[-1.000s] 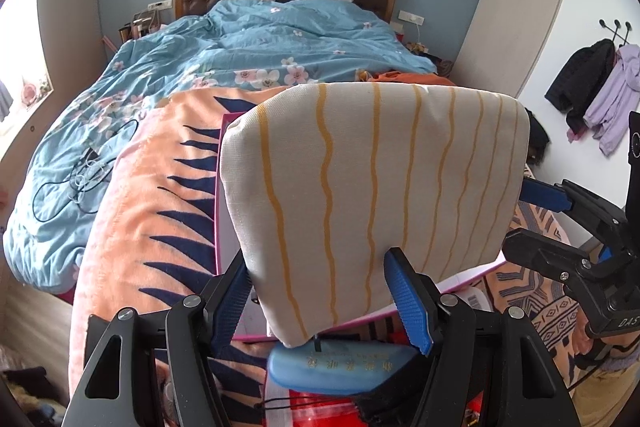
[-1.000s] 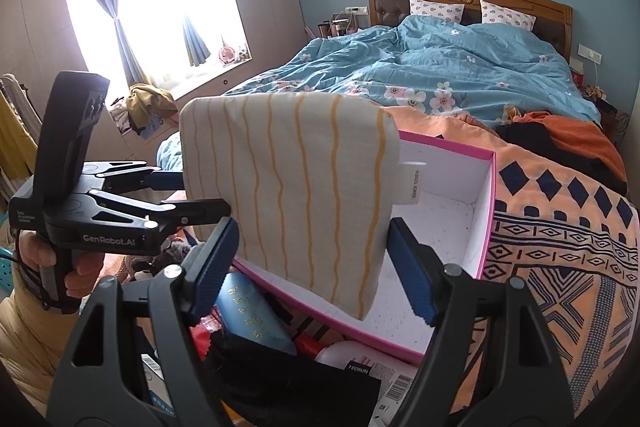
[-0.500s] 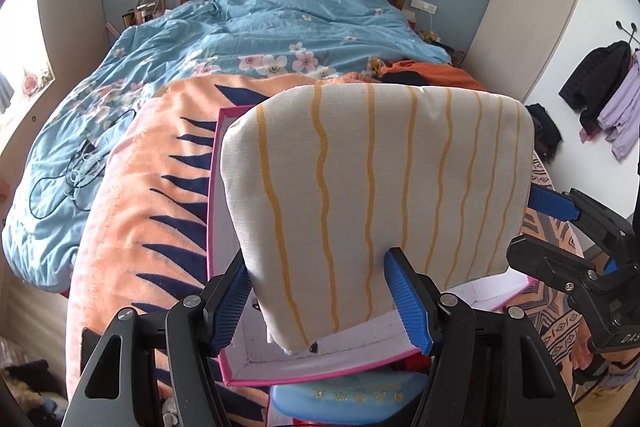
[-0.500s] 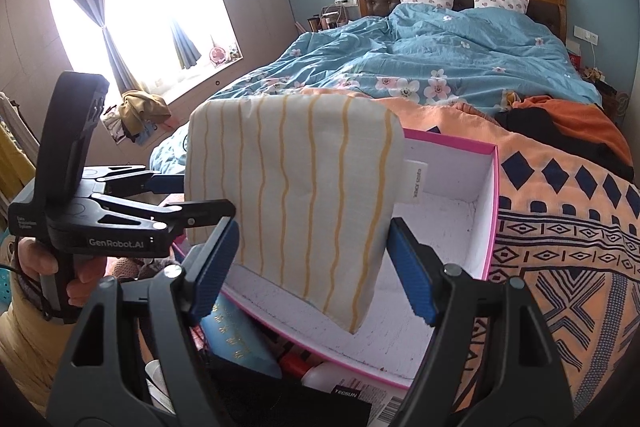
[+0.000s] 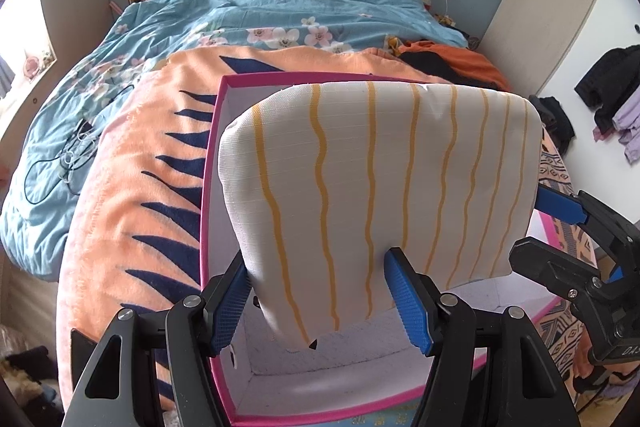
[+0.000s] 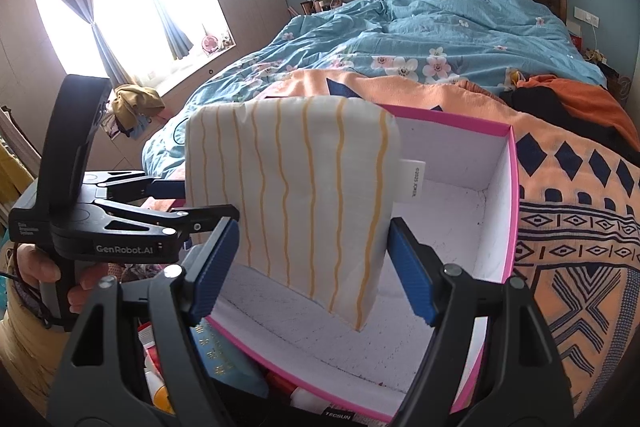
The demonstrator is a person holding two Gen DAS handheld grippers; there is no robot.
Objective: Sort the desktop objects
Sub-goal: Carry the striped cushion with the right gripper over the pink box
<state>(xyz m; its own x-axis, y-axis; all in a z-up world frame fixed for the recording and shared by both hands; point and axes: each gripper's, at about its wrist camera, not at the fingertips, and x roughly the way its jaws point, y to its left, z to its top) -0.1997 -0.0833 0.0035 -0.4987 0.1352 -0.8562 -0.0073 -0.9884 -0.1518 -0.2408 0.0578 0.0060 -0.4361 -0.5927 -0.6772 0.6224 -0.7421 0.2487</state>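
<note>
Carrying a striped cushion (image 5: 380, 187) over the pink box (image 6: 496, 195), left gripper (image 5: 324, 303) and right gripper (image 6: 312, 267) are each pinching one end; lowering inside, then releasing, comes next.

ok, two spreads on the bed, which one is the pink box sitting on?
The orange blanket with navy shapes; the pink box rests on it. The blue flowered quilt lies further up the bed, toward the headboard.

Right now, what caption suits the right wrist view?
Both grippers, left and right, hold a striped pouch over a pink box.
</note>
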